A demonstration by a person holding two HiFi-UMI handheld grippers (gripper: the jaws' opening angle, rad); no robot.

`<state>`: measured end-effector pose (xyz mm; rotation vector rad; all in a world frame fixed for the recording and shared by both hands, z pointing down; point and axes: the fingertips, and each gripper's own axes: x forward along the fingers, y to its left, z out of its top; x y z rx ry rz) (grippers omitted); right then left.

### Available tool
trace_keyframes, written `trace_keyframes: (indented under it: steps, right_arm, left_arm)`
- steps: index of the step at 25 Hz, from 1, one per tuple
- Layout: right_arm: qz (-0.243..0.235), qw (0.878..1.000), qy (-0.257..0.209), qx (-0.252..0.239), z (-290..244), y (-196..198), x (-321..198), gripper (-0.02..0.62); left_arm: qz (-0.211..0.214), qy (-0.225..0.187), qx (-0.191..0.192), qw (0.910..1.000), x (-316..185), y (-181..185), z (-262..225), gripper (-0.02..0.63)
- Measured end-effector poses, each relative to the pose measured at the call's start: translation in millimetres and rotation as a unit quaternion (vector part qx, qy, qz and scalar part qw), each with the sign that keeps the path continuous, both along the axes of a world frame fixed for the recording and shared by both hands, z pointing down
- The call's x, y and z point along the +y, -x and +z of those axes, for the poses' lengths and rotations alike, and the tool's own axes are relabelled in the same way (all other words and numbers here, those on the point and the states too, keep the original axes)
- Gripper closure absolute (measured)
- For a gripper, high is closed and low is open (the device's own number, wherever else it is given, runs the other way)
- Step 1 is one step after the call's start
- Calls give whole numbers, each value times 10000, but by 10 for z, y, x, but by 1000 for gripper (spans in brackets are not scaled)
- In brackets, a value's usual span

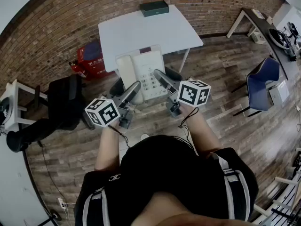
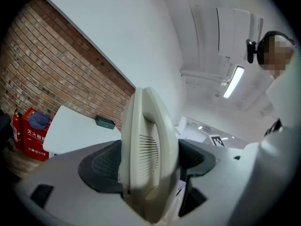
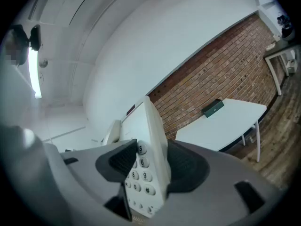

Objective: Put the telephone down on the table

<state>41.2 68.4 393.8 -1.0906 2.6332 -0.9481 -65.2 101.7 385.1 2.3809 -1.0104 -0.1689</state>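
A white telephone (image 1: 145, 73) with handset and keypad hangs in the air just in front of the white table (image 1: 141, 29), held between both grippers. My left gripper (image 1: 133, 91) is shut on the phone's left side, where the handset (image 2: 148, 159) fills the space between its dark pads (image 2: 101, 166). My right gripper (image 1: 162, 80) is shut on the phone's right edge beside the keypad (image 3: 141, 173). The table (image 3: 221, 124) lies ahead and lower in both gripper views.
A dark green box (image 1: 154, 7) lies at the table's far edge, against the brick wall. A red box (image 1: 91, 60) stands left of the table, a black chair (image 1: 66, 102) further left. A blue chair (image 1: 263, 81) and a desk (image 1: 268, 27) are on the right.
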Motion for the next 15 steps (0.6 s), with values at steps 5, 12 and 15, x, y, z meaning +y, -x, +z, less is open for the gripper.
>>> trace_keyframes:
  steps: [5,12,15]
  right_arm:
    - [-9,10000,6,-33,-32,-36,34,405]
    - [-32,10000,-44,11,-70,-21,50,406]
    - [28,9999,-15,-126,-85,-28,72,405]
  left_arm:
    - [5,20,9,10000,31,-35,-38,230]
    - [38,22,39,10000,50,-25,-54,230]
    - [47,-36,21,10000,67,-25,-94,230]
